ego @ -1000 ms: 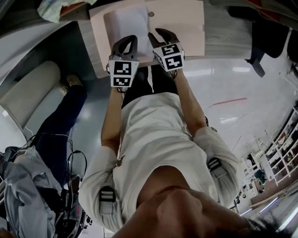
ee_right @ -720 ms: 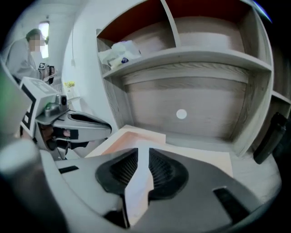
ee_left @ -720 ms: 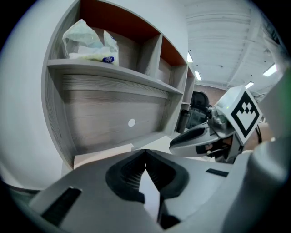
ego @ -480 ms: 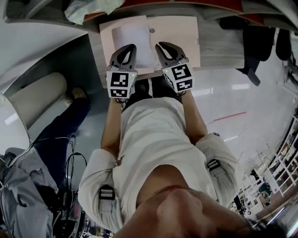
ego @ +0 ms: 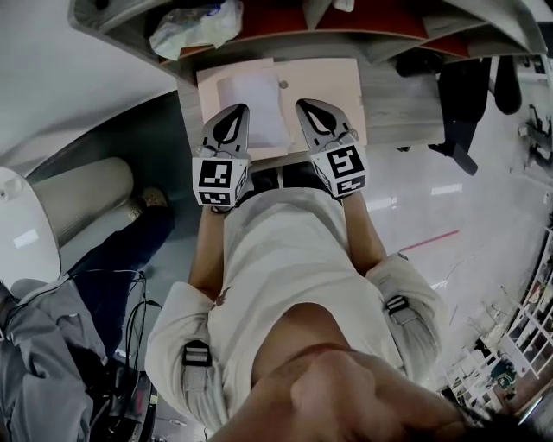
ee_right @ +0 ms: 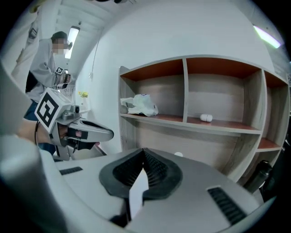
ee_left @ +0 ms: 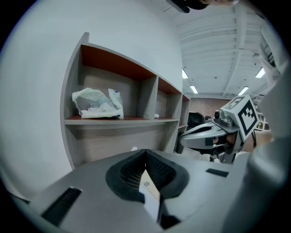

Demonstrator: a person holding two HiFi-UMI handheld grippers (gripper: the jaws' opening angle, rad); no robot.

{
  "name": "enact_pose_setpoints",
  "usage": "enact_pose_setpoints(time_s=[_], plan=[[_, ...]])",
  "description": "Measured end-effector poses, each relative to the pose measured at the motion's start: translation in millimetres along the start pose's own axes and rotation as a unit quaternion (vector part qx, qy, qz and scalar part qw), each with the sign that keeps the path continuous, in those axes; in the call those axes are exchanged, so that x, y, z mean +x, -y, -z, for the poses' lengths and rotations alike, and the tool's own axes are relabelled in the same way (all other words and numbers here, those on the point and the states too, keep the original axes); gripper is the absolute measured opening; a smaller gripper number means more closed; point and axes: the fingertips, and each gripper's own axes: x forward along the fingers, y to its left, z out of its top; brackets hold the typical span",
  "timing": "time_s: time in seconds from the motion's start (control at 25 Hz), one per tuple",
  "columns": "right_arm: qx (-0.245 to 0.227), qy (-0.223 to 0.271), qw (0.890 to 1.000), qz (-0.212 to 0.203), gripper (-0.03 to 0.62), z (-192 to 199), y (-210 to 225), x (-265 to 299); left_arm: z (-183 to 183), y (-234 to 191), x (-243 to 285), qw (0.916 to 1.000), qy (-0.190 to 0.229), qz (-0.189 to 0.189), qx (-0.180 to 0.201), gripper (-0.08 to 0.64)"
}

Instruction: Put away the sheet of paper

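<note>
Desk (ego: 399, 97): sheet of paper (ego: 251, 105) lengthwise toward shelf (ego: 276, 19)

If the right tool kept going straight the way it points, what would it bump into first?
Most likely the grey wooden back panel under the shelf. It sits right ahead of the right tool, whose jaws are shut. Nothing else seems to stand in between, but I can't tell how far away the panel is.
</note>
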Motion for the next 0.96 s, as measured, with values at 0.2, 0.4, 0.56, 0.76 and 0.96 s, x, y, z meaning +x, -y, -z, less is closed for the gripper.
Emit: enact_pose_setpoints(time_s=[0.2, 0.4, 0.56, 0.76, 0.96], plan=[[0.002, 0.008, 1.000, 0.002, 0.020, -3.9, -4.6, -6.8, 0.2, 4.3, -10.1, 1.0000, 0.000, 0.005, 0.007, 0.017], [0.002, 0.011, 1.000, -0.002, 0.020, -6.0, -9.8, -5.1, 0.8, 5.4, -14.9, 0.9999, 0.001, 0.006, 0.010, 0.017], [0.001, 0.012, 1.000, -0.004, 0.020, -10.9, -12.7, -2.8, -1.6, 3.1, -16.1, 0.9999, 0.000, 0.006, 0.010, 0.017], [0.002, 0.004, 1.000, -0.005, 0.020, -8.9, -13.9, 0.5, -0.8, -2.8, -14.8, 1.0000, -0.001, 0.004, 0.004, 0.017], [0.004, -0.002, 1.000, -0.001, 0.020, -5.8, -15.9, 3.1, 0.3, -8.7, -14.1, 1.0000, 0.000, 0.002, 0.003, 0.017]])
